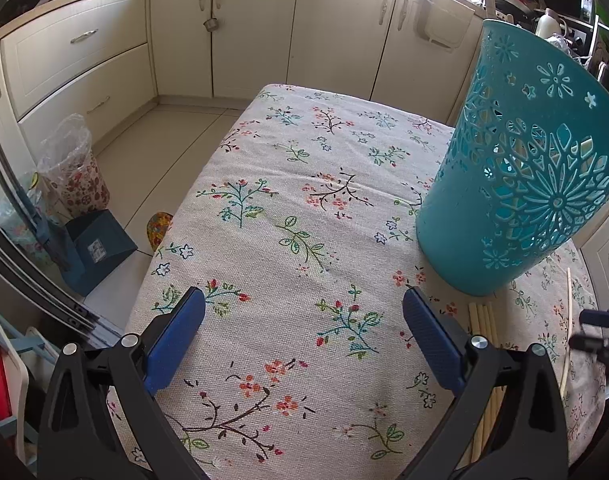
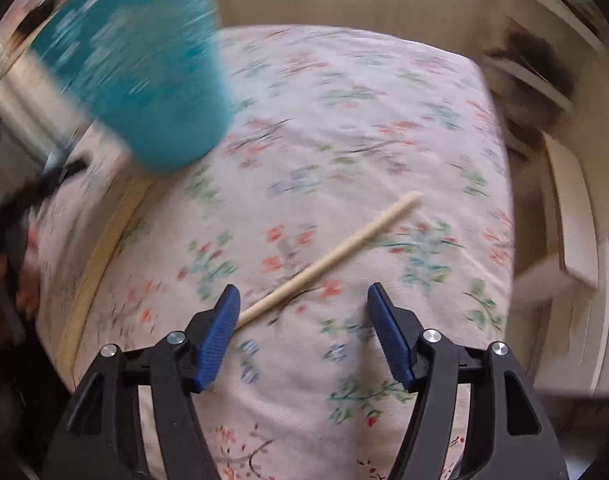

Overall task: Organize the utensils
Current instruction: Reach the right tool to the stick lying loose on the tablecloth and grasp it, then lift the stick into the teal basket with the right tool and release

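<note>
- Two blue pads of the left gripper (image 1: 303,304) stand wide apart with nothing between them, over the flowered tablecloth (image 1: 288,184); in the left wrist view a teal holder (image 1: 524,168) stands upright to the right, a bundle of chopsticks (image 1: 482,320) lies just beside its base, and a single chopstick (image 1: 567,328) lies further right
- In the blurred right wrist view, the right gripper (image 2: 303,300) is spread open, empty; one chopstick (image 2: 328,260) lies slanted on the cloth, its near end by the left pad; the teal holder (image 2: 144,72) stands upper left
</note>
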`<action>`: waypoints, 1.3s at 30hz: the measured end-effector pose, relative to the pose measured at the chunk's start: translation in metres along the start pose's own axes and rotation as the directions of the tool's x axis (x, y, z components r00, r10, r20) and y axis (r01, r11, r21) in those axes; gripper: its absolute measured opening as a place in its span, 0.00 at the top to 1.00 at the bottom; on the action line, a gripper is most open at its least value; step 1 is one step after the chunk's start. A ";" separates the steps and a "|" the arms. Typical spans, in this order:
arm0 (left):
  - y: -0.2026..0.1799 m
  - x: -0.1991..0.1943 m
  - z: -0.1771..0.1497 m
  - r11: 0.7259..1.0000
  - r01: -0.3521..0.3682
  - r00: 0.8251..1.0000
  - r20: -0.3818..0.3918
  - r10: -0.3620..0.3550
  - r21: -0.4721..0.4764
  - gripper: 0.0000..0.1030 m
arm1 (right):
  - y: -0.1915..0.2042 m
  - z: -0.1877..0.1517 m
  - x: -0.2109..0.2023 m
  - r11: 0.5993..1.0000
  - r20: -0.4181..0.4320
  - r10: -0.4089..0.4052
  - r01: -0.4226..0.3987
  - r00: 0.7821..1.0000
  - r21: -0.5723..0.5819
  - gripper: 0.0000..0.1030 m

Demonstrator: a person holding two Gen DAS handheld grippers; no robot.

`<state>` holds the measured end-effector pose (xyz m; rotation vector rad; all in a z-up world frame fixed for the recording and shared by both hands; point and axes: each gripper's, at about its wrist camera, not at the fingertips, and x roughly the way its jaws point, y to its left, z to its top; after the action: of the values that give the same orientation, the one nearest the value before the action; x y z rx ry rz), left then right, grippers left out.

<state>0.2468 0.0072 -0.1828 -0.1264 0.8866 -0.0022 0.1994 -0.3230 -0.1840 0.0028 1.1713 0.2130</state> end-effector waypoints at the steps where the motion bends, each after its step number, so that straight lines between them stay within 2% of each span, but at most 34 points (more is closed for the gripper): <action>1: 0.000 0.000 0.000 1.000 0.000 1.000 0.000 0.000 0.001 0.08 | -0.003 0.002 0.001 0.999 0.011 -0.022 0.021 1.000 0.042 0.34; 3: -0.001 0.000 0.000 1.000 0.001 1.000 -0.001 -0.001 0.001 0.08 | -0.001 0.007 0.006 0.992 0.043 -0.071 0.066 0.997 0.105 0.33; 6: 0.000 0.000 0.000 1.000 0.003 1.000 0.000 -0.003 -0.006 0.08 | 0.020 0.019 0.017 0.989 0.059 -0.134 0.130 0.989 0.068 0.36; 7: 0.000 0.000 0.000 1.000 0.004 1.000 0.000 -0.004 -0.007 0.08 | 0.029 0.021 0.018 0.990 0.070 -0.137 0.135 0.988 0.031 0.46; 8: 0.001 0.000 0.000 1.000 0.004 1.000 0.000 -0.004 -0.007 0.08 | 0.029 0.026 0.021 0.993 0.078 -0.118 0.118 0.990 0.005 0.52; 10: 0.001 0.000 0.000 1.000 0.006 1.000 0.000 -0.006 -0.007 0.08 | 0.041 0.032 0.023 0.995 0.066 -0.069 0.074 0.995 -0.068 0.82; 11: 0.001 0.000 0.000 1.000 0.007 1.000 0.000 -0.007 -0.007 0.08 | 0.047 0.034 0.023 0.992 0.054 -0.046 0.052 0.998 -0.111 0.84; 13: 0.001 0.000 0.000 1.000 0.008 1.000 0.001 -0.008 -0.008 0.08 | 0.055 0.034 0.022 0.983 0.029 -0.011 0.016 1.000 -0.184 0.86; 15: 0.001 0.000 0.000 1.000 0.010 1.000 0.002 -0.010 -0.010 0.08 | 0.056 0.031 0.019 0.981 0.012 0.009 -0.007 1.000 -0.196 0.87; 17: 0.001 0.000 0.000 1.000 0.011 1.000 0.003 -0.010 -0.012 0.08 | 0.055 0.031 0.016 0.984 0.006 -0.016 0.017 1.000 -0.175 0.87; 18: 0.001 0.000 0.000 1.000 0.010 1.000 0.003 -0.010 -0.010 0.08 | 0.053 0.031 0.017 0.986 0.003 -0.042 0.042 0.999 -0.159 0.80; 19: 0.001 0.000 0.000 1.000 0.010 1.000 0.002 -0.010 -0.008 0.08 | 0.048 0.032 0.019 0.988 0.000 -0.051 0.050 0.999 -0.144 0.78; 22: 0.002 -0.001 0.000 1.000 0.009 1.000 0.001 -0.009 -0.008 0.08 | 0.048 0.031 0.020 0.994 0.017 -0.051 0.052 0.999 -0.094 0.77; 25: 0.003 0.000 0.000 1.000 0.011 1.000 0.000 -0.011 -0.013 0.08 | 0.063 0.030 0.020 0.986 -0.006 -0.011 0.010 1.000 -0.164 0.87; 32: 0.003 0.000 0.001 1.000 0.010 1.000 0.000 -0.010 -0.010 0.08 | 0.069 0.029 0.017 0.982 -0.028 -0.038 0.032 0.999 -0.187 0.89; 34: 0.004 0.000 0.001 1.000 0.013 1.000 -0.001 -0.013 -0.017 0.08 | 0.064 0.034 0.023 0.984 -0.043 -0.012 0.004 0.999 -0.180 0.94; 35: 0.004 0.000 0.001 1.000 0.014 1.000 -0.001 -0.014 -0.018 0.08 | 0.068 0.026 0.015 0.987 -0.041 0.002 -0.009 0.999 -0.162 0.94; 39: 0.004 0.000 0.001 1.000 0.015 1.000 0.000 -0.015 -0.019 0.08 | 0.054 0.015 -0.011 0.993 0.032 0.120 -0.119 0.992 -0.025 0.94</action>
<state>0.2474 0.0116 -0.1826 -0.1510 0.8859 -0.0081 0.2001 -0.2700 -0.1617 0.0563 1.1360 0.3315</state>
